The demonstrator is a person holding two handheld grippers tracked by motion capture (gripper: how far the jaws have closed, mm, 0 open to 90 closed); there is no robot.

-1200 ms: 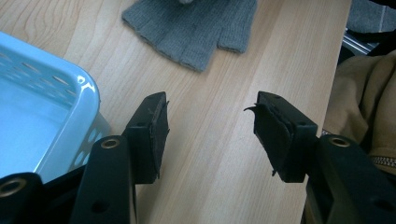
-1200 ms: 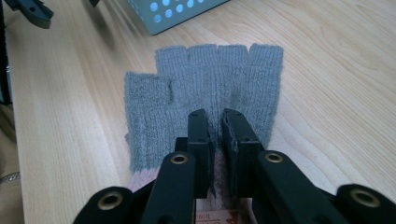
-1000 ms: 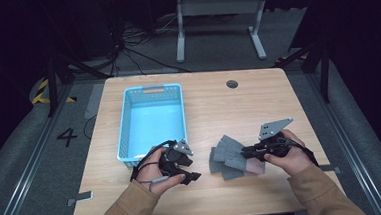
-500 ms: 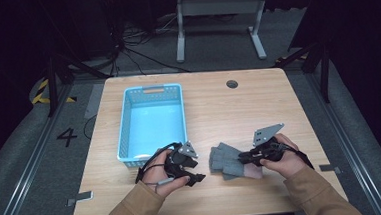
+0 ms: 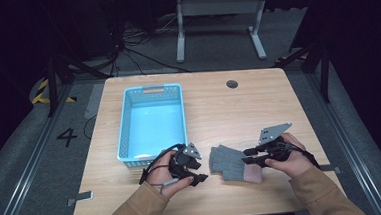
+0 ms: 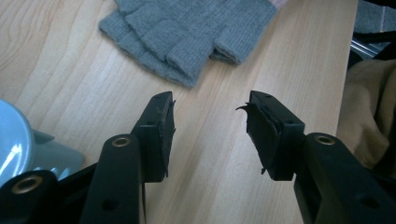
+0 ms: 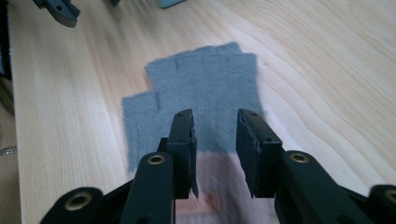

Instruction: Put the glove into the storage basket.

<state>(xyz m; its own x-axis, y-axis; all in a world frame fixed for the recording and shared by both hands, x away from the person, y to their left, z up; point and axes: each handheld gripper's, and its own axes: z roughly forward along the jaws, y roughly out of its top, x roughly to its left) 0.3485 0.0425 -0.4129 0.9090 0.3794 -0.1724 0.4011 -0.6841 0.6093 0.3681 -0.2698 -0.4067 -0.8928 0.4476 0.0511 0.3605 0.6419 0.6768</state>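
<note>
The glove (image 5: 230,162) lies flat near the table's (image 5: 258,108) front edge, at five o'clock from the basket (image 5: 151,122), likely laid out for a pick-up into it. The right gripper (image 5: 247,157) hovers over the pink cuff at the glove's three o'clock; its jaws have just been opening and stand apart, pads off the cloth. The left gripper (image 5: 202,171), at the glove's nine o'clock, has just been closing, half open and empty. Earlier the right jaws sat nearly shut at the cuff.
</note>
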